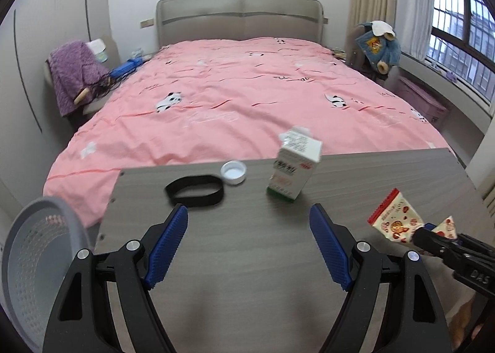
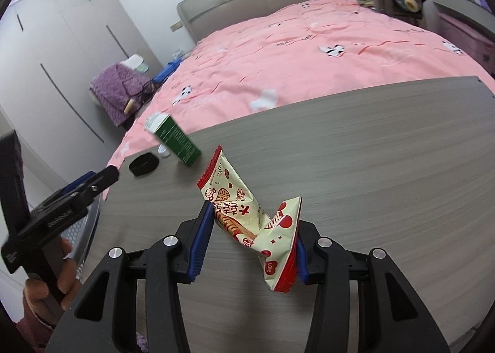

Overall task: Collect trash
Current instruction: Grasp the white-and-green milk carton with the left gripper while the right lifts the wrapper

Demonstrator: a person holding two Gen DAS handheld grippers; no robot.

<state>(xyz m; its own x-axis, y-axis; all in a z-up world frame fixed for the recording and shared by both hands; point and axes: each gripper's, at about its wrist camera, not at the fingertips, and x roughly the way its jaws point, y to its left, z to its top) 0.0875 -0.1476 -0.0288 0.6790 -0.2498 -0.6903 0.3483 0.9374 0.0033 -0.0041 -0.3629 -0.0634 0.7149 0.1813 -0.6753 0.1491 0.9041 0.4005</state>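
One wrapper [image 2: 247,217] in hand: right gripper [image 2: 252,244] has its jaws clamped on it, lifted clear of the bench [image 2: 371,167]. Left gripper [image 1: 249,247] hangs over the bench, jaws wide, empty. Step: carry to bin [image 1: 34,257], off the bench's left edge. Next: swing across, release over the rim. Carton [image 1: 292,164], cap [image 1: 234,172], black band [image 1: 195,191] remain on the bench.

Left gripper [image 1: 249,247] points downward with jaws spread wide, nothing between; right gripper [image 2: 252,246] clamps a snack wrapper [image 2: 247,213].
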